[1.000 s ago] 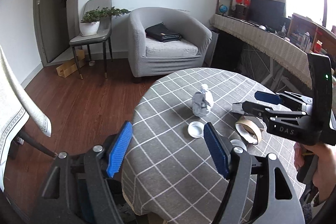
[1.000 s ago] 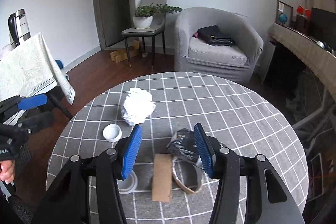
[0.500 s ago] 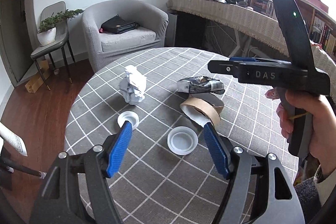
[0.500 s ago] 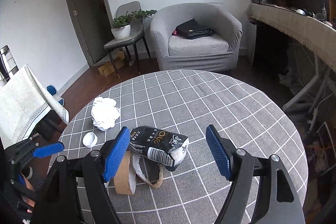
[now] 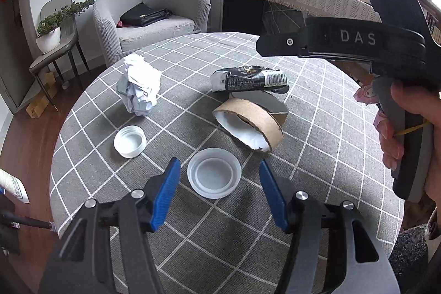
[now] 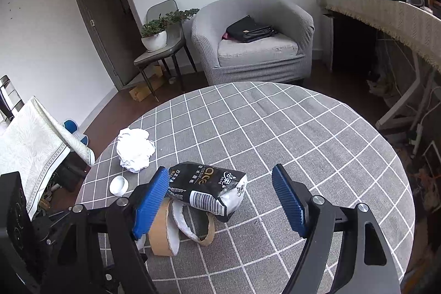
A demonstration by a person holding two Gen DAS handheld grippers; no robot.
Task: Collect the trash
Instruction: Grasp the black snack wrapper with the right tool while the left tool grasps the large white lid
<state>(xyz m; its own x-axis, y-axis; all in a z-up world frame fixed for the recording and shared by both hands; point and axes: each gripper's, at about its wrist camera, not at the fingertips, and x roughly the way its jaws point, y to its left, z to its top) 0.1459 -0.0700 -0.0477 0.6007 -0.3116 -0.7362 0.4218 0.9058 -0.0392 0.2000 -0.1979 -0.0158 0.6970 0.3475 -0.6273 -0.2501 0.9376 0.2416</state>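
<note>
My left gripper (image 5: 219, 185) has just been closing, pads still clear of the translucent lid (image 5: 214, 176) between them, beside the tape roll (image 5: 249, 126). My right gripper (image 6: 220, 200), spread wide, straddles the tissue pack (image 6: 209, 188) lying on that roll.

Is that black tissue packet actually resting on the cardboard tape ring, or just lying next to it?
Touching. In the right wrist view the black tissue packet lies across the top edge of the cardboard tape ring, propped up by it.
</note>
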